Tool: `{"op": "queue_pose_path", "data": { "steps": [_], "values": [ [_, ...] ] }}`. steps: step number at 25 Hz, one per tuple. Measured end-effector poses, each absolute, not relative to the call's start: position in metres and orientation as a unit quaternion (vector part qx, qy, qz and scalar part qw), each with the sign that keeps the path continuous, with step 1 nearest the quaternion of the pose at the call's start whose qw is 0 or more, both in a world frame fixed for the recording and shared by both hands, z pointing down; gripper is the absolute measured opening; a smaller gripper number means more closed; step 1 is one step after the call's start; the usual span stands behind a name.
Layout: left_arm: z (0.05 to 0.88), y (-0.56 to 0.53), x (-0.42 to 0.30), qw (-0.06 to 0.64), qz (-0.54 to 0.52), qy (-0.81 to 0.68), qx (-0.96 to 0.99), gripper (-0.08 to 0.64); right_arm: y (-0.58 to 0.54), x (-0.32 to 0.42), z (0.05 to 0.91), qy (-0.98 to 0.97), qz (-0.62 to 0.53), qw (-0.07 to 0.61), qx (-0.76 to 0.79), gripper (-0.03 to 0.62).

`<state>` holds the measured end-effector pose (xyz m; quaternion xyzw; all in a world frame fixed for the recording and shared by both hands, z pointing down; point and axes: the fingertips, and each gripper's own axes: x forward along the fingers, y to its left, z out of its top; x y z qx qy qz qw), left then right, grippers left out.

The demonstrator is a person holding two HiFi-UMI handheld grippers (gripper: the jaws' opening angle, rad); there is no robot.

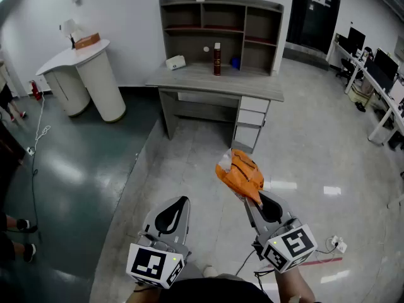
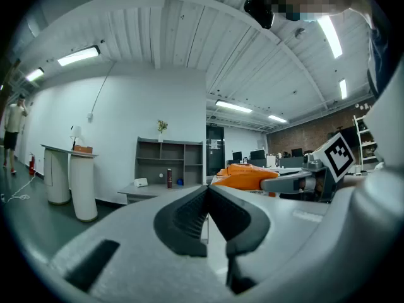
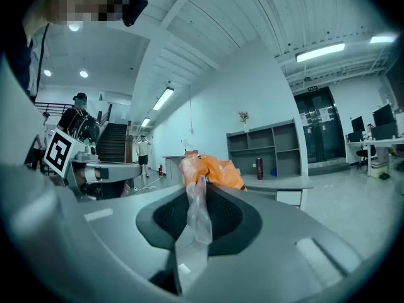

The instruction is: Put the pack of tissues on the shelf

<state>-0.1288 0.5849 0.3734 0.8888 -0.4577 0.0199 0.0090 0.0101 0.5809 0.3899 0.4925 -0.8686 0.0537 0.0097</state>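
The pack [image 1: 240, 173], orange in a clear wrapper, hangs in the air over the pale floor [image 1: 189, 163], in front of the desk [image 1: 214, 81] and well apart from it. The right gripper [image 3: 200, 185] pinches it by a crumpled tail of the wrapper, which runs down between the jaws. The orange bulk sticks out past the jaw tips. The left gripper [image 1: 181, 202] is near it on the left, its jaws pressed together with nothing between them. Both grippers point toward the desk. At the back of the desk stands the shelf [image 1: 221, 24], grey, with open compartments. On the desktop below it are an upright dark red bottle [image 1: 217, 59], a white box [image 1: 175, 62] to its left and a small blue thing [image 1: 235, 62] to its right. Under the desk's right end are drawers [image 1: 251, 115]. Far left, by the wall, stands a round white counter [image 1: 95, 74] with a brown box [image 1: 87, 41] on top.
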Motion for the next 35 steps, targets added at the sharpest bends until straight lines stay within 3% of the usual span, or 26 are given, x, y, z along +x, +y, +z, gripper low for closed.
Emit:
{"op": "queue_pose_path", "data": {
  "steps": [19,35],
  "values": [
    [0.385,0.524,-0.131,0.015,0.009,-0.455,0.890,0.000,0.530,0.008,0.404,-0.868,0.060,0.012,0.493,0.060],
    [0.376,0.375,-0.166,0.033,0.000,-0.442,0.896,0.001,0.379,-0.031,0.390,-0.867,0.066,0.036,0.493,0.060]
  ]
}}
